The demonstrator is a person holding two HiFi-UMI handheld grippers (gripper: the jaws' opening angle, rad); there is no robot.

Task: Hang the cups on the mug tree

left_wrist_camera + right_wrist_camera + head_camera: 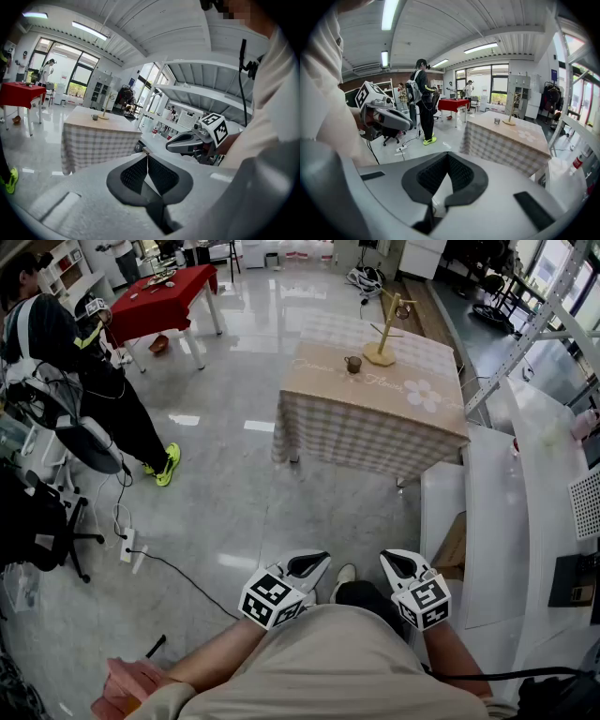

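With fingers together on nothing, the left gripper and right gripper sit at six o'clock, while the cup stands on the checked surface at twelve o'clock, just seven o'clock of the mug tree.

Red table, checked tablecloth

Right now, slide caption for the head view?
Shut, empty left gripper and right gripper held back from checked-cloth table with wooden mug tree and small dark cup.

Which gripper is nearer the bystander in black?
Left. The left gripper is on the bystander's side, though well short of them; the right gripper sits farther right.
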